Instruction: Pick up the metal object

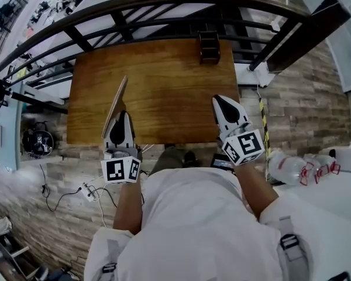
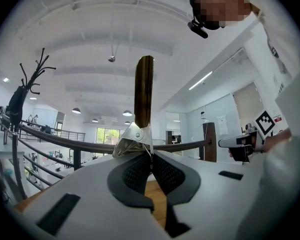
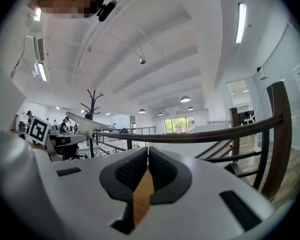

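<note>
The metal object (image 1: 117, 100) is a long flat tool with a riveted metal end (image 2: 132, 137) and a brown wooden handle (image 2: 143, 91). My left gripper (image 1: 121, 116) is shut on the metal end and holds the tool tilted up over the left part of the wooden table (image 1: 164, 81). In the left gripper view the handle rises straight up from the closed jaws (image 2: 150, 156). My right gripper (image 1: 220, 100) hovers over the table's near right edge, shut with nothing in it (image 3: 148, 154). The right gripper view shows the tool (image 3: 87, 122) from the side.
A small black item (image 1: 209, 47) stands at the table's far edge, against a dark curved railing (image 1: 164, 4). Plastic bottles (image 1: 292, 167) lie on a white surface at the right. Cables and a power strip (image 1: 88, 189) lie on the floor at the left.
</note>
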`<state>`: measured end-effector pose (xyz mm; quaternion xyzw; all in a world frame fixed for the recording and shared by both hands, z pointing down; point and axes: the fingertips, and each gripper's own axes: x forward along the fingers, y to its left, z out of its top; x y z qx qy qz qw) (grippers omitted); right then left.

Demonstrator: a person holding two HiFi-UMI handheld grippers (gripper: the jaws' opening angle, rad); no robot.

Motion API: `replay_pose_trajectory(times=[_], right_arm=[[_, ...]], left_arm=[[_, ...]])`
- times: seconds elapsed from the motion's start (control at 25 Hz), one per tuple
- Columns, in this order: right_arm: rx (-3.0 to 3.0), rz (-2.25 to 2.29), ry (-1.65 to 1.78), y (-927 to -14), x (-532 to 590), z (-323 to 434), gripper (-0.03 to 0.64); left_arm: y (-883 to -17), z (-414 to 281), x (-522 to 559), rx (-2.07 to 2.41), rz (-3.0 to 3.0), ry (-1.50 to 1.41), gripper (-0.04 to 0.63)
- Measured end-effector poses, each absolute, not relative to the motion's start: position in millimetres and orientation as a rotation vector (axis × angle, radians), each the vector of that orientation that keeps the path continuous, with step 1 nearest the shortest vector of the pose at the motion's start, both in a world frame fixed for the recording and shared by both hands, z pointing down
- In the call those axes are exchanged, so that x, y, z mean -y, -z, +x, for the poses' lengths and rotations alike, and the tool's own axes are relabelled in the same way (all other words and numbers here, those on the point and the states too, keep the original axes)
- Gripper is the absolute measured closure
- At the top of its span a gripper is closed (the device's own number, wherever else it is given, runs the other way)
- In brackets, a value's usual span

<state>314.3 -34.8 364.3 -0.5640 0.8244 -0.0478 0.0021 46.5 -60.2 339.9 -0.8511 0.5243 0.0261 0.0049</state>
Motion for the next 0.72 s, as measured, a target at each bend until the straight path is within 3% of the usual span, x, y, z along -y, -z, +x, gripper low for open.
replay_pose_trajectory(times=[0.72], right_arm=[[-2.614,-1.725,0.223,-385,25,321,0.594]], left_arm=[[-373,63,49,-1.623,-2.719,-0.054,0.575]])
